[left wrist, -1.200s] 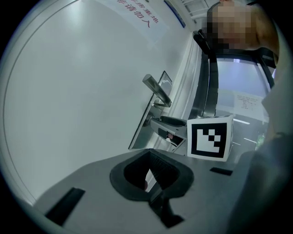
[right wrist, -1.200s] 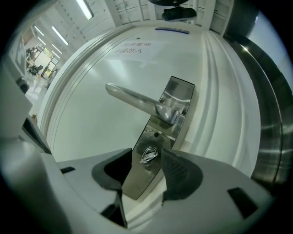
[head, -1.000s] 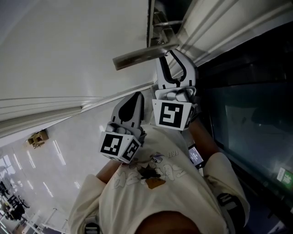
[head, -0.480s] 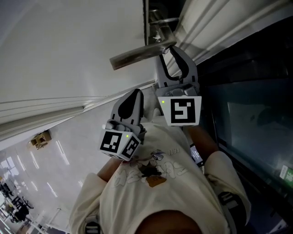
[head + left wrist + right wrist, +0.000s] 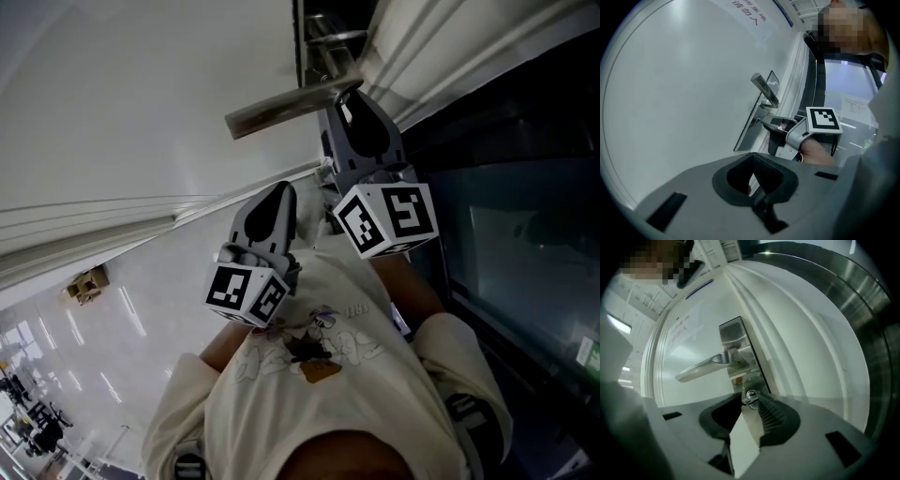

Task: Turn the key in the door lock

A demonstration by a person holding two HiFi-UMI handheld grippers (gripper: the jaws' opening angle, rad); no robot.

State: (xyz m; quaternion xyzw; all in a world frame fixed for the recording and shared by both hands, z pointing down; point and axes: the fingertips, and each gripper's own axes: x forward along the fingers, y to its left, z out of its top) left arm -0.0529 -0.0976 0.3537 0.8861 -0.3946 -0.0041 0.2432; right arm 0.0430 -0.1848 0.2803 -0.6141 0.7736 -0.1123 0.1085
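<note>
A white door (image 5: 141, 103) carries a metal lever handle (image 5: 281, 105) on a steel lock plate (image 5: 736, 341). Below the lever (image 5: 705, 366) a small silver key (image 5: 751, 397) sticks out of the lock. My right gripper (image 5: 751, 399) is shut on the key's head, pointing level at the door. In the head view the right gripper (image 5: 345, 96) reaches under the lever, and the key is hidden there. My left gripper (image 5: 279, 194) hangs lower and to the left, away from the door hardware, shut with nothing in it. The left gripper view shows the right gripper (image 5: 764, 121) at the plate (image 5: 747, 133).
White door-frame mouldings (image 5: 441, 47) run beside the lock. A dark glass panel (image 5: 506, 234) stands to the right of the frame. Pale shiny floor tiles (image 5: 122, 300) lie below. The person's light shirt (image 5: 319, 384) fills the bottom of the head view.
The right gripper has rolled about its own axis while staying under the lever; its marker cube now shows two faces instead of one. The left gripper has not moved.
</note>
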